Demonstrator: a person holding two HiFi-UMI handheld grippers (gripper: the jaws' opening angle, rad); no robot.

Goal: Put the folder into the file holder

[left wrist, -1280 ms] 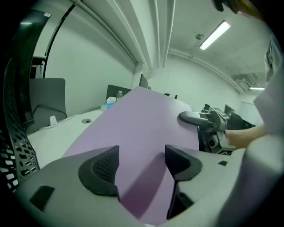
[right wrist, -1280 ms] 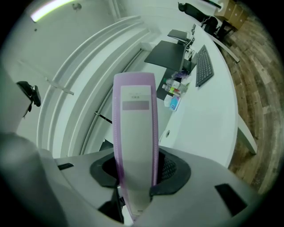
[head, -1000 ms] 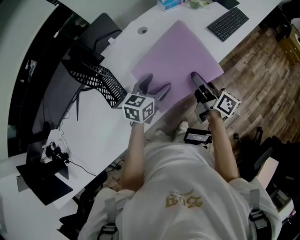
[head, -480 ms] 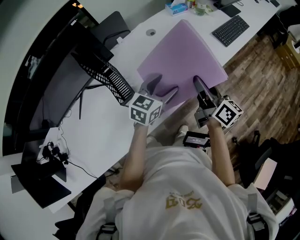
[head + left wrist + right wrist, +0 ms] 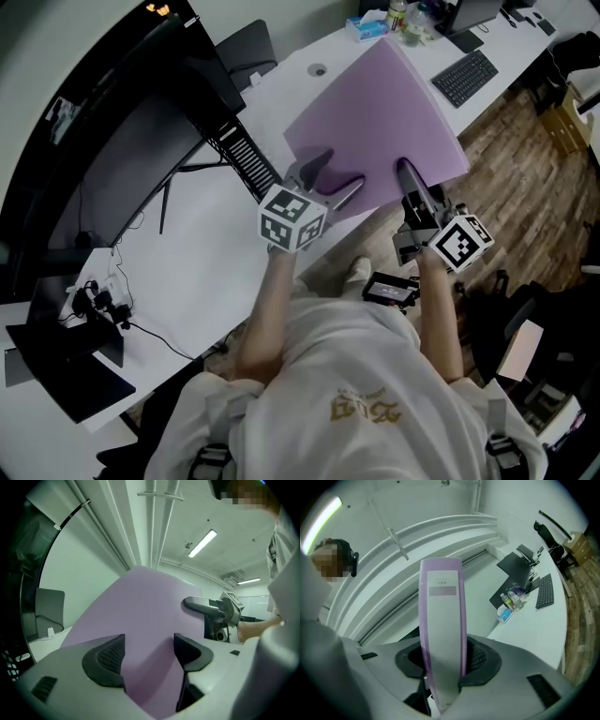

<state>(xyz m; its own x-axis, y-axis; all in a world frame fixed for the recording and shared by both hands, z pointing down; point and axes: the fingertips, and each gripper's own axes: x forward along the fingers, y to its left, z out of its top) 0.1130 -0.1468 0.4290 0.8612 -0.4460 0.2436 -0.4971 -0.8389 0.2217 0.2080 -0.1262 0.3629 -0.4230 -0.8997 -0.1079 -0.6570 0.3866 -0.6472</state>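
Purple folder, spine clamped in right gripper, left gripper spread wide against its face; mesh file holder lies just beyond left gripper.

Monitor overhangs the file holder; white desk beside lies open.

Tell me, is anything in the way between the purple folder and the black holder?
Nothing visible is in the way. The right gripper clamps the purple folder, which is up off the desk, close beside the black mesh file holder. Only bare white desk shows between them.
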